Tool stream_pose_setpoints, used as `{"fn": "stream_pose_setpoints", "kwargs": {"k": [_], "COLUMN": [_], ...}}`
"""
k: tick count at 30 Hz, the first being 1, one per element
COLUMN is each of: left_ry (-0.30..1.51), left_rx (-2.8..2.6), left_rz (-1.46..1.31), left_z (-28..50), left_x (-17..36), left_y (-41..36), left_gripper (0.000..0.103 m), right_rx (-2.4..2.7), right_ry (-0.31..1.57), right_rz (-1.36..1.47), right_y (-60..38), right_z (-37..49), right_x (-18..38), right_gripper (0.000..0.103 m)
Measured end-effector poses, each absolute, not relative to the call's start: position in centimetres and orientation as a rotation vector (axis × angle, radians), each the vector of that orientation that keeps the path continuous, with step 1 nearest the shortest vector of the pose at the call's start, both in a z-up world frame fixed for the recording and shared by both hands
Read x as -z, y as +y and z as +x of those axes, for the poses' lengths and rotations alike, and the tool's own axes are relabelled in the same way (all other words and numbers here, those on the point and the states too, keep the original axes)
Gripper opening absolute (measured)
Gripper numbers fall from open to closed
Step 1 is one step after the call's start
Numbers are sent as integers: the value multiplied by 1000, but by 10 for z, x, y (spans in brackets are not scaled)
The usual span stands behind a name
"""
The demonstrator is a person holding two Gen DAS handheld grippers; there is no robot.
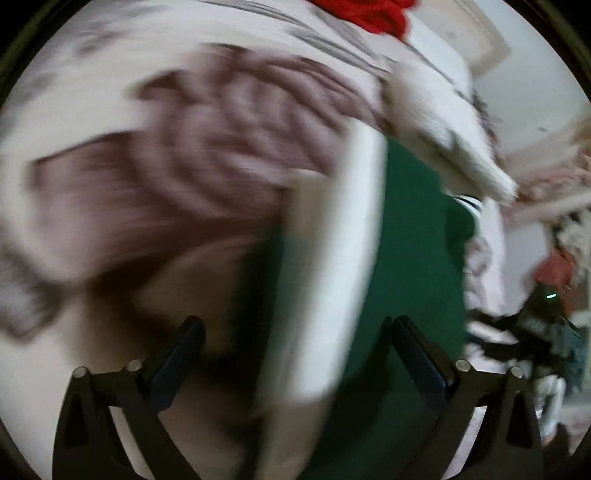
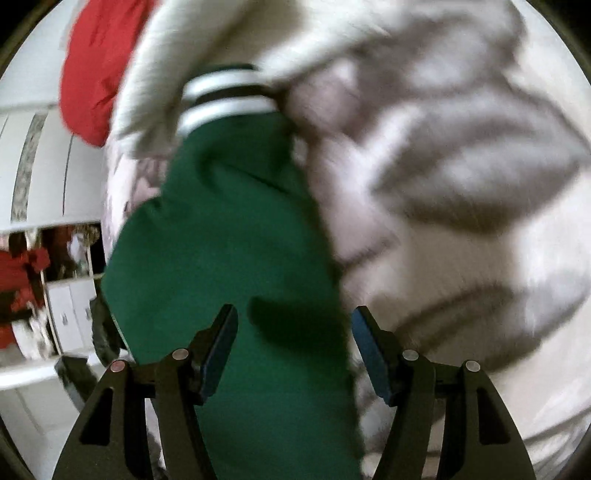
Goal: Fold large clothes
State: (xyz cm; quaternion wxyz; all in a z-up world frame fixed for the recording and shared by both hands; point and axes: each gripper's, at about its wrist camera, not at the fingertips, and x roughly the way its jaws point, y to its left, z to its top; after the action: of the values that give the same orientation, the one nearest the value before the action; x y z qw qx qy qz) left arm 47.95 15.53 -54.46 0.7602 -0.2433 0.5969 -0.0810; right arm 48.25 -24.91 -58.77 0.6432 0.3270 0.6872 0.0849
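A dark green garment (image 1: 410,266) with a broad white band (image 1: 354,229) and a white-and-dark striped cuff (image 1: 469,203) lies on a bed sheet with a brown leaf print (image 1: 177,155). My left gripper (image 1: 295,332) is open just above it, nothing between its fingers. In the right wrist view the green garment (image 2: 229,258) runs from between the fingers up to its striped cuff (image 2: 225,99). My right gripper (image 2: 293,325) is open over the green fabric. Both views are blurred by motion.
A white fluffy garment (image 1: 443,118) lies at the far side of the green one; it also shows in the right wrist view (image 2: 207,44). A red garment (image 1: 369,14) lies behind it, also at top left (image 2: 96,66). The bed's edge and room clutter (image 1: 546,295) are at right.
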Motion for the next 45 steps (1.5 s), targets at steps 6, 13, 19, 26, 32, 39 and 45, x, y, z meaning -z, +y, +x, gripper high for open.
{"fn": "stream_pose_setpoints", "kwargs": {"k": [6,13,19,26,32,39,45], "left_ry": [1149,1288,1321,1251,1423,1394,1347], "left_rx": [388,255,191,162,106,171,210], "left_rz": [-807,-995,-784,-479,-374,-454,-599], "left_z": [477,481,478,424,405,394,339], "left_x": [507,598,545,481,575,567,499], "left_y": [147,211,201,158,147,171,209], "left_gripper": [14,21,38,38,53,55,65], "right_rx": [-204,-222,-323,-519,-464,-355,-390], "right_ry": [1569,1583,1545,1677,1741,1794,1751], "right_rz": [814,748,703,557,265,316,597], "right_y": [-253,-242,-218,-130,-67,-59,-114], "right_z": [474,481,475,431,407,415,349], "right_x": [607,604,571,556,606,617,561], "right_gripper": [67,67,67,55,53,55,59]}}
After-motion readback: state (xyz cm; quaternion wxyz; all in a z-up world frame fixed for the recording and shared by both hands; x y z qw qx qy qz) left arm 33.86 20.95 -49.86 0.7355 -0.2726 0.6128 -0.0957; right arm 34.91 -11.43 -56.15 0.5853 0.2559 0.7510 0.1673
